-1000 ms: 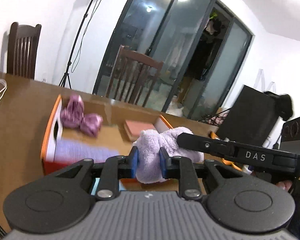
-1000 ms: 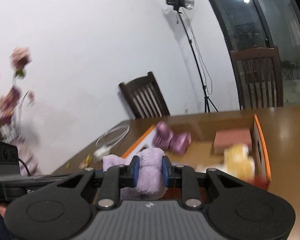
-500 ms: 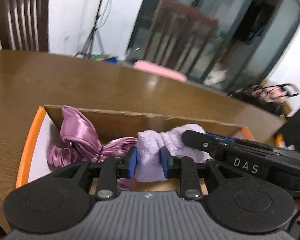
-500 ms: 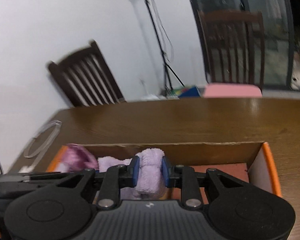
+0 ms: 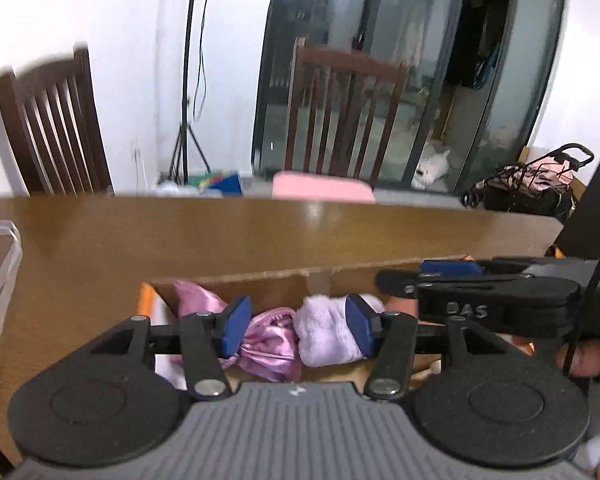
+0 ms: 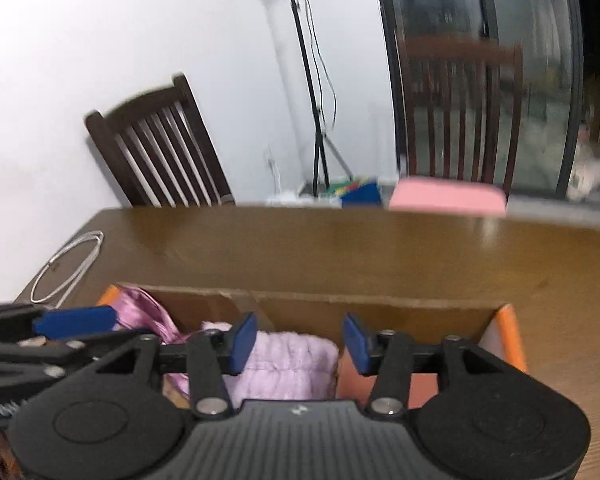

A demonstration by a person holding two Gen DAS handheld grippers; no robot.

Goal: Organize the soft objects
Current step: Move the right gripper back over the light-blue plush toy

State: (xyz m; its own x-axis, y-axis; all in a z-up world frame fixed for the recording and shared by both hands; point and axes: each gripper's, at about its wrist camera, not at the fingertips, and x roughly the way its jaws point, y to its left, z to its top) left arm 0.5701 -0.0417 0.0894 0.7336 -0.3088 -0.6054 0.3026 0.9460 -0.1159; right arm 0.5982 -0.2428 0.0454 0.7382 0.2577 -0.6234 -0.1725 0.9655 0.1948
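Observation:
A fluffy lilac towel lies inside an orange-edged cardboard box, beside a shiny pink satin cloth. My left gripper is open above both, its jaws wide apart. In the right wrist view the lilac towel lies in the box below my right gripper, which is open. The satin cloth sits at the box's left end. The right gripper's arm shows in the left wrist view; the left gripper's fingers show at the right wrist view's left edge.
The box stands on a brown wooden table. A white cable lies on the table's left. Two dark wooden chairs stand behind, one with a pink cushion. A cardboard divider splits the box.
Both grippers opened and let go of the lilac towel, which now lies in the box. Both views pulled back and up a little.

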